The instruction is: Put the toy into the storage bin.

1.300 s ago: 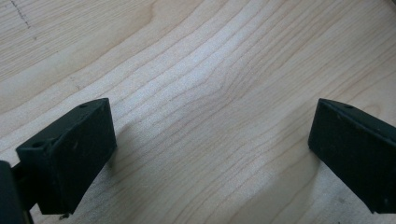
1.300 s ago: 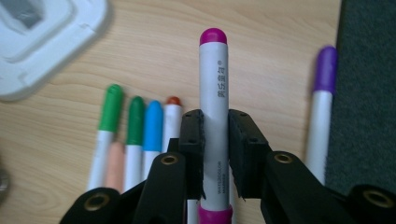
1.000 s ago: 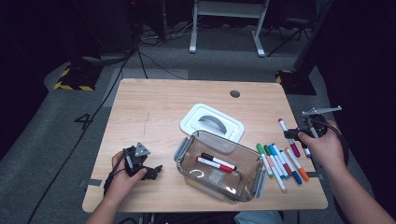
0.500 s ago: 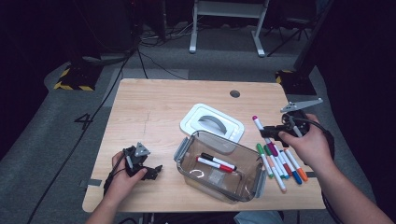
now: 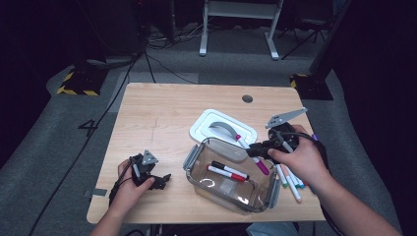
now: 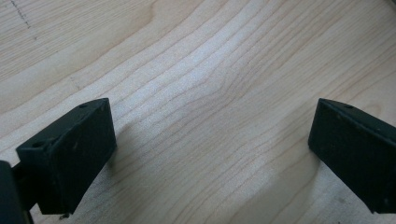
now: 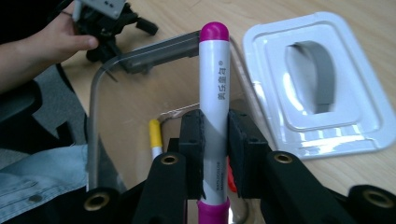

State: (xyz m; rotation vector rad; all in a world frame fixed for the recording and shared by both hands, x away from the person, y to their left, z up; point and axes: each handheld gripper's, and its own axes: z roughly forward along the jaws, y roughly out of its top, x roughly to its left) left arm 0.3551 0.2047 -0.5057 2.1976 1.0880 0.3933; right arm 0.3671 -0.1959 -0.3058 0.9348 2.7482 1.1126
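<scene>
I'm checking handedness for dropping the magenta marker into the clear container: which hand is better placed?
Right. The right gripper is clamped on the magenta marker and sits at the clear container. The left gripper rests open on the table, off to the container's side.

One clear container (image 5: 231, 179) stands on the one bench (image 5: 162, 118). Two markers (image 5: 227, 170) lie inside the container, and one magenta marker (image 5: 253, 156) is above its far right rim. One white lid (image 5: 222, 129) lies just behind the container. A cluster of markers (image 5: 291, 179) lies right of the container, partly hidden, too covered to count. There are two hand-held grippers: one (image 5: 150, 172) left of the container, one (image 5: 275, 142) to its right.
</scene>
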